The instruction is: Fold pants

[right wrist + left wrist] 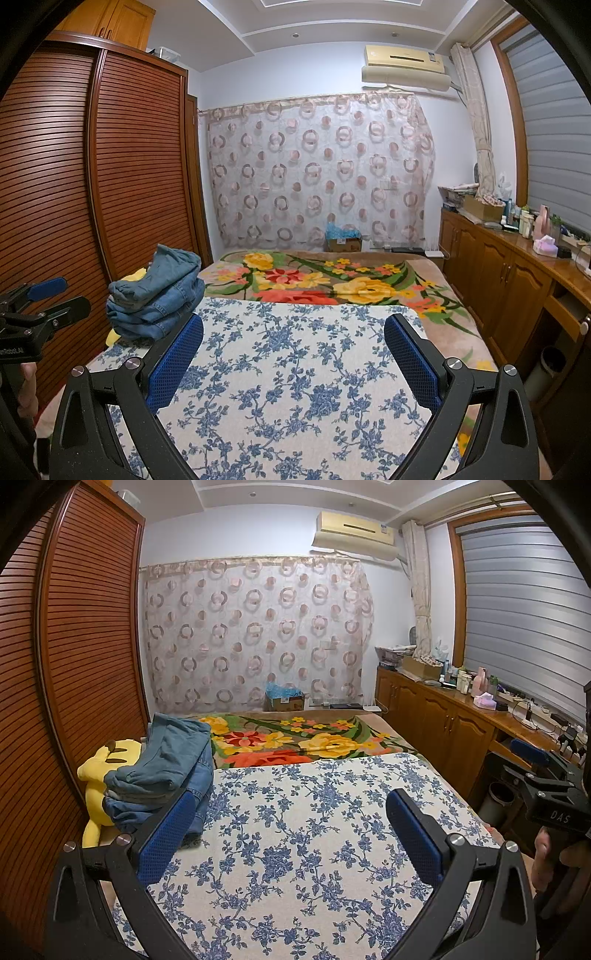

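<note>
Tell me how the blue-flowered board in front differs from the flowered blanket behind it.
The board has small blue blossoms on white; the blanket has large yellow, red and orange flowers on brown. The board looks flat and firm with a rounded corner; the blanket looks soft and plush. A pile of jeans overlaps the board's left far corner; nothing sits on the blanket's flowers. Both lie flat on the bed.

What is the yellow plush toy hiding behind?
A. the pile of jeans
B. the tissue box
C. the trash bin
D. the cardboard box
A: the yellow plush toy peeks out from behind the pile of jeans on the bed's left edge.
</note>
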Demonstrator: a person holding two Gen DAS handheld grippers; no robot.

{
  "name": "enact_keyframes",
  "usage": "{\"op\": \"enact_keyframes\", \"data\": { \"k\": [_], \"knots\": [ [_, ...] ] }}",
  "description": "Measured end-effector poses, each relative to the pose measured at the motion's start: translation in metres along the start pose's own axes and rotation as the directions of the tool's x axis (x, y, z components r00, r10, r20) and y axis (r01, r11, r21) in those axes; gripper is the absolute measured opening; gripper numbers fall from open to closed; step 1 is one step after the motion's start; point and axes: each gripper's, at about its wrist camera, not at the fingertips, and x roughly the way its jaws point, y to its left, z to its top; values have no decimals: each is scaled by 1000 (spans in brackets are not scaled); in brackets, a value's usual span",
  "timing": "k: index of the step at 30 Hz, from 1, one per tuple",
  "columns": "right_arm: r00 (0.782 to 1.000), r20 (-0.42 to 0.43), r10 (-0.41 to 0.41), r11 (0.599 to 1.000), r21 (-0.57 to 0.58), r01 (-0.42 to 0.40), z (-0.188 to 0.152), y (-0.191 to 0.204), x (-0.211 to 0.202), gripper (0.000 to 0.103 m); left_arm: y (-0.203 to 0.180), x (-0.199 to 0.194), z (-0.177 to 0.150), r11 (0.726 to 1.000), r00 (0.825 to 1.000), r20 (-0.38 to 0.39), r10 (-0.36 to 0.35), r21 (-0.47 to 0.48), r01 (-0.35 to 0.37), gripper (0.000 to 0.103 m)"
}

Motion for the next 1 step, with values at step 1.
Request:
{"op": "enact_keyframes", "data": {
  "k": [1],
  "knots": [
    [1000,1,-1,1000,0,1,-1,0,0,99,0,0,0,1000,1000,1,0,0,0,103]
  ]
}}
